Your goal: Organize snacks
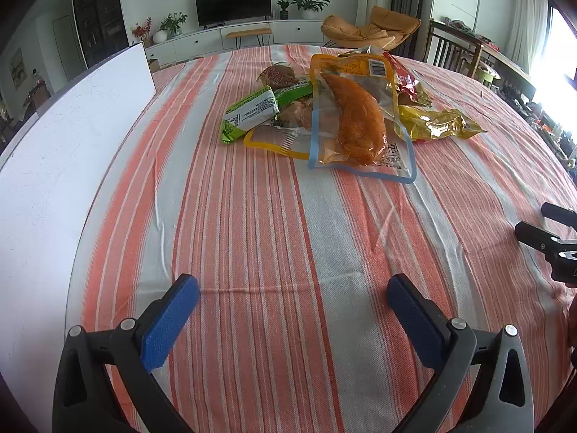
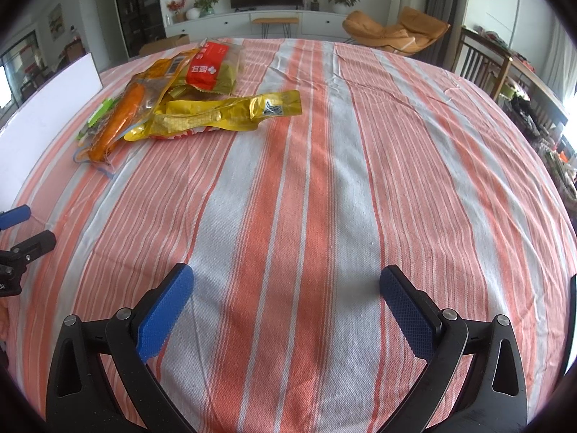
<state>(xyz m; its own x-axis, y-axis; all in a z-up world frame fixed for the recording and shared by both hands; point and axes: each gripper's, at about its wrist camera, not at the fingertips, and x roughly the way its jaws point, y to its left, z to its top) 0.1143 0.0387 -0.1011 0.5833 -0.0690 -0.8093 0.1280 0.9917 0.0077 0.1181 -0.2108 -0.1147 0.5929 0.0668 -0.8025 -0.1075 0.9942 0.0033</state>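
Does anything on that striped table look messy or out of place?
Yes: the snack packets lie in a jumbled, overlapping heap on the striped tablecloth, with the clear chicken pouch on top. Nothing looks spilled.

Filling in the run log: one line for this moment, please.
left gripper: open, empty | right gripper: open, empty | snack pile: untouched on striped tablecloth | white board: left of pile

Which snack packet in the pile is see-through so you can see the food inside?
The clear packet with the blue border, lying on top of the pile: an orange piece of meat shows through it. The green and yellow packets are opaque.
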